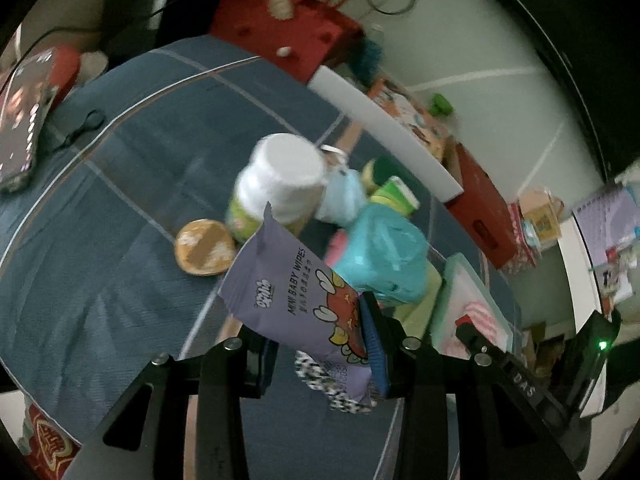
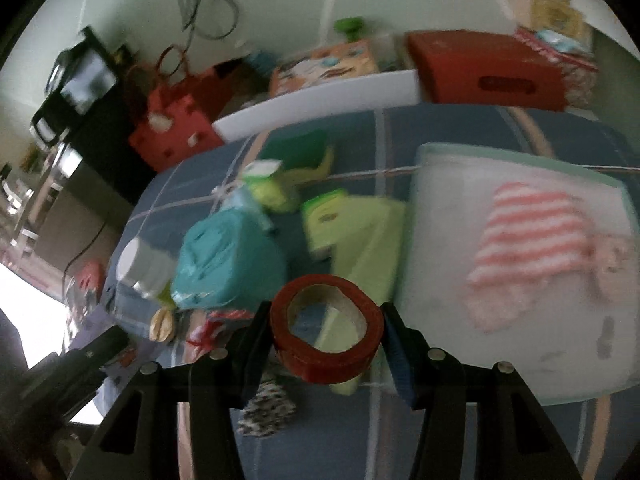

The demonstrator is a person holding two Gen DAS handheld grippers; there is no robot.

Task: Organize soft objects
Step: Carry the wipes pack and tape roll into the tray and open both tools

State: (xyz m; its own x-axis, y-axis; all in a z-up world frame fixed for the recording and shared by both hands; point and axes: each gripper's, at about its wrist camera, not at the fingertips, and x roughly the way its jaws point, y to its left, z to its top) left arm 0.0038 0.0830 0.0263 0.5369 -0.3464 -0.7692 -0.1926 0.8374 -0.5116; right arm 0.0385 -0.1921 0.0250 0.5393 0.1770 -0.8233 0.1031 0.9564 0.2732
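Observation:
My left gripper [image 1: 320, 344] is shut on a purple pack of baby wipes [image 1: 296, 292] and holds it above the blue checked cloth [image 1: 120, 200]. My right gripper [image 2: 326, 336] is shut on a red roll of tape [image 2: 326, 326], held above the cloth next to the pale green tray [image 2: 424, 240]. A pink striped soft cloth [image 2: 532, 236] lies in that tray. The tray also shows in the left wrist view [image 1: 448, 288]. A teal plastic bag [image 1: 384, 256] [image 2: 228, 264], a white-capped bottle [image 1: 280, 176] [image 2: 140, 266] and a yellow-green cloth [image 2: 360, 240] lie in a cluster mid-table.
A round biscuit-like item [image 1: 204, 248] lies left of the bottle. A phone [image 1: 20, 128] lies at the far left. A red bag [image 1: 288, 28] [image 2: 176, 132], a white board [image 1: 384, 132] and a red box [image 2: 488, 68] line the far table edge.

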